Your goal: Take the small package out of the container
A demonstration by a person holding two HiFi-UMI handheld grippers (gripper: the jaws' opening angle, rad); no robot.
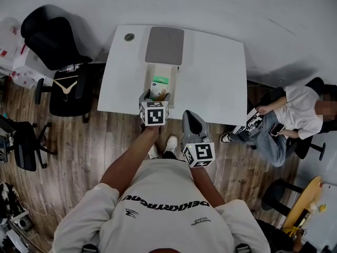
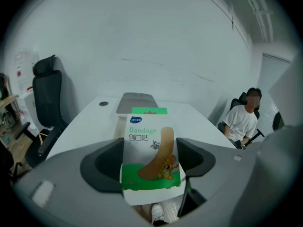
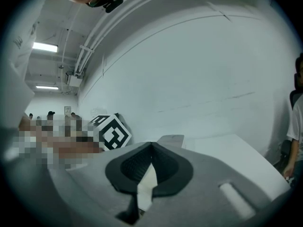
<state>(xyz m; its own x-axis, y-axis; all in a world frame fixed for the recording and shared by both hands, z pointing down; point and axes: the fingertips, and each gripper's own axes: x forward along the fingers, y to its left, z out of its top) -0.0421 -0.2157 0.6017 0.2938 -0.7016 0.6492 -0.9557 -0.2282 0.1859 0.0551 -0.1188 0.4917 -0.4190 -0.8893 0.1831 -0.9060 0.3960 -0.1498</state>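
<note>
Green-and-white cardboard bandage package (image 2: 151,150) is clamped between the left gripper's (image 1: 155,95) jaws, at the near end of the open white box container (image 1: 169,71) by the white table's (image 1: 221,67) front edge. Right gripper (image 3: 150,150) is held closed, empty.

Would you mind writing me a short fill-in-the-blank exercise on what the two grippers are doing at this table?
1. The box clamped in the left gripper bears the English word ____.
2. The right gripper has its jaws together, holding ____.
3. The lid lying beyond the open container is ____ in colour.
Missing words: Bandage; nothing; grey.
</note>
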